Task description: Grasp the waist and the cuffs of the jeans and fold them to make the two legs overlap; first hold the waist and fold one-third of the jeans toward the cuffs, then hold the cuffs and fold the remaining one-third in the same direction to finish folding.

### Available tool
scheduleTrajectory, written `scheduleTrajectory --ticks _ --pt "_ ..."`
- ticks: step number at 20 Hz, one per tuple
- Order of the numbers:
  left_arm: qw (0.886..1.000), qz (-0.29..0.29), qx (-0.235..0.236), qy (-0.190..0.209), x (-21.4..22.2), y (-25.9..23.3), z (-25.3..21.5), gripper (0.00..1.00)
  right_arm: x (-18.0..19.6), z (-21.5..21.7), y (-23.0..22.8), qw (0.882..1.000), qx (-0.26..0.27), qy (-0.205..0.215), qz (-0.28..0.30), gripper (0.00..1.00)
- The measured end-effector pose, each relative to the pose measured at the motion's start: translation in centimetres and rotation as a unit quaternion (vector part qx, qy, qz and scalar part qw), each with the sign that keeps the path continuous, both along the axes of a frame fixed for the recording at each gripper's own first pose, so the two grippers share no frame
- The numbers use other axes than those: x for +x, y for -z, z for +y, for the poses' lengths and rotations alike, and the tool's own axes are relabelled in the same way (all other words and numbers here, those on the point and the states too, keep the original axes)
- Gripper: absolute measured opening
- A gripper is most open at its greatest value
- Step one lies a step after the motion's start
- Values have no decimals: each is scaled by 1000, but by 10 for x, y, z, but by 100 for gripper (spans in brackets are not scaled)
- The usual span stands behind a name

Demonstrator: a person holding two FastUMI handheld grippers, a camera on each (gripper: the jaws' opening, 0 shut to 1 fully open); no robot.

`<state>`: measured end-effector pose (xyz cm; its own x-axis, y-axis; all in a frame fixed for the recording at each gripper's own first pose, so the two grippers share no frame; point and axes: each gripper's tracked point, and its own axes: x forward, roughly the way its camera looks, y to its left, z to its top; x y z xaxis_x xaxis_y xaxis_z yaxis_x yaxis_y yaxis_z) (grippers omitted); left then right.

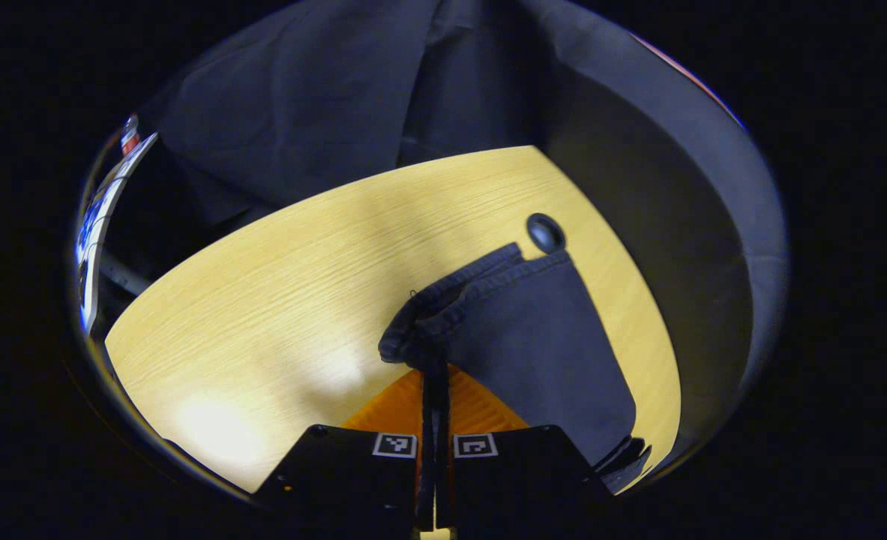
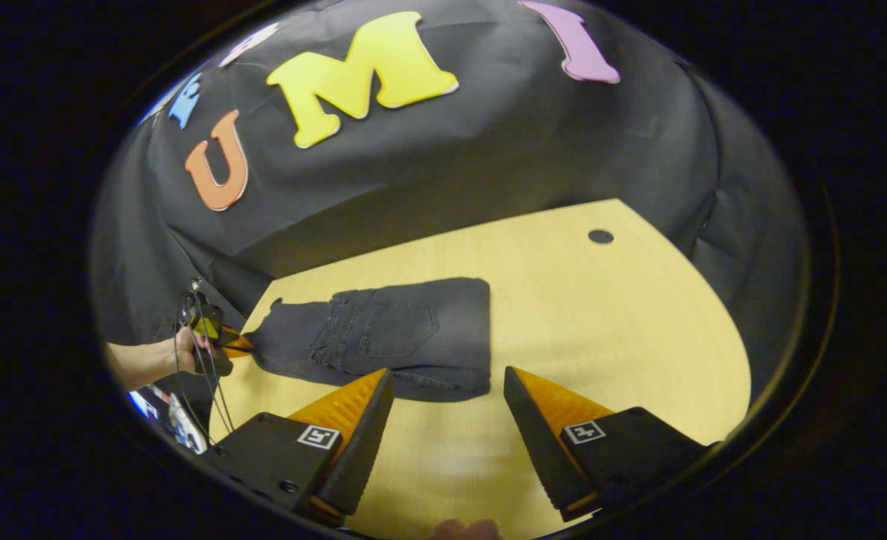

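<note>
My left hand-held gripper was pressed together on the cuffs, the doubled hem bunched right at its tips and lifted slightly off the tabletop. From that pinch the jeans ran away along their long axis toward the far right corner of the tabletop, where a dark round grommet sat just beyond the hem in the left gripper view.

In the right gripper view I saw the same garment lying flat near the back edge of the tabletop, long axis running left to right, the waist part already laid over so that pockets and seams faced up. The left hand-held gripper and the hand holding it were at the far left end, at the cuffs. My right hand-held gripper was spread wide, holding nothing, hovering over bare wood just in front of the bundle's near edge.

I judged the cuff end to be the last third left to fold, so the left side was the one placed to carry it over.

The denim was dark grey, matte and heavy-looking, with thick stitched hems; the tabletop was pale wood grain, smooth, with a curved edge.
</note>
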<state>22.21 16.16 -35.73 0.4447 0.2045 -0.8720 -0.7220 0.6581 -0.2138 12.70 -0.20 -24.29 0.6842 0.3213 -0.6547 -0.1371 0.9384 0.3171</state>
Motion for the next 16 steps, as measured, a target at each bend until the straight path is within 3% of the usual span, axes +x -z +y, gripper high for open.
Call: scheduleTrajectory --ticks 3,4,8,9,12,15,16 --pt "996 -73 7 45 19 -37 -20 4 -9 0 -31 999 -23 2 -37 90" --pt "994 -91 11 59 26 -50 -28 4 -15 -1 -41 998 -31 5 -49 98" --pt "980 -161 17 116 53 -105 -73 4 -34 -9 -80 995 -55 16 -86 98" --pt "975 -178 21 131 43 -111 -85 4 -43 -13 -87 994 -60 20 -91 98" --pt "954 -228 40 191 58 -155 -134 4 -60 -27 -106 991 -71 39 -111 98" --pt "926 -273 39 257 56 -189 -205 0 -82 -49 -114 988 -79 63 -119 95" --pt "916 -287 34 280 55 -196 -234 4 -87 -57 -117 987 -81 72 -120 98"
